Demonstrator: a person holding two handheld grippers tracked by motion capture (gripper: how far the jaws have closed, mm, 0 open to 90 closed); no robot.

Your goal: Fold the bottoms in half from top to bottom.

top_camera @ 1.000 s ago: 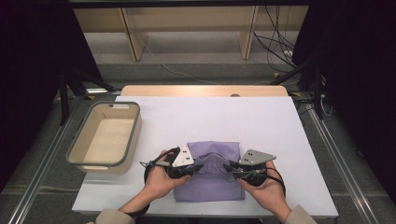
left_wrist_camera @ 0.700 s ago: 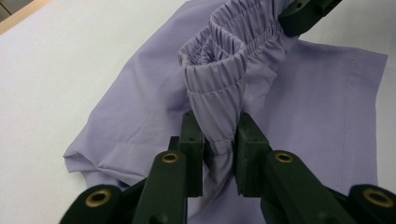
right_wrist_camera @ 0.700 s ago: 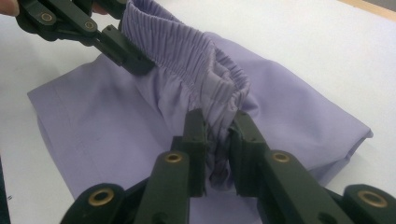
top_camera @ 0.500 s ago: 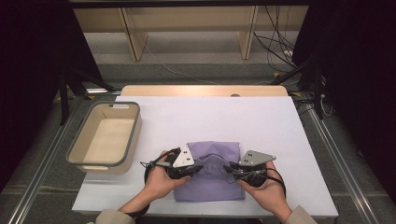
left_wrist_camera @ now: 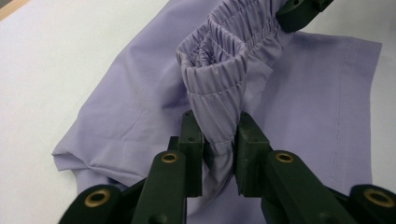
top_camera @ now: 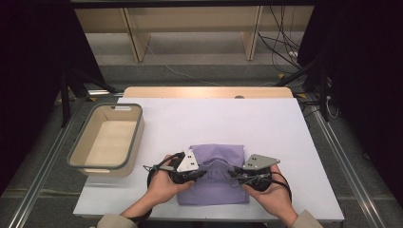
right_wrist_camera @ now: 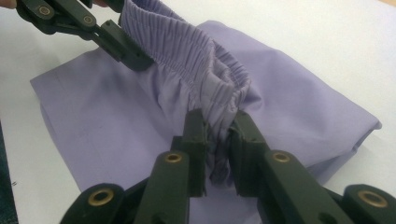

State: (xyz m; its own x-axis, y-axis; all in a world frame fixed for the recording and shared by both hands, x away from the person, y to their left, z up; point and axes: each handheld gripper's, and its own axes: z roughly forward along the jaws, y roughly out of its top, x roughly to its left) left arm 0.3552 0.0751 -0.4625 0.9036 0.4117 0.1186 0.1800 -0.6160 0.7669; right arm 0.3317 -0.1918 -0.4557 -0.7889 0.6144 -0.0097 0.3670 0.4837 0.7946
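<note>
High view, beige bin (top_camera: 76,156), inside bare

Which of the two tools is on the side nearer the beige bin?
The left tool, clamped on the purple garment's gathered waistband on the side toward the beige bin; the right tool grips the waistband's far end.

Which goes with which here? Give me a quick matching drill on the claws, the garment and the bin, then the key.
1. left claw
2. purple garment
3. beige bin
4. right claw

A. sits on the table's left side, nothing in it
B. shut on the gathered waistband's left end
C. lies folded on the white table top
D. shut on the gathered waistband's right end

Pairs: 1-B, 2-C, 3-A, 4-D
</note>
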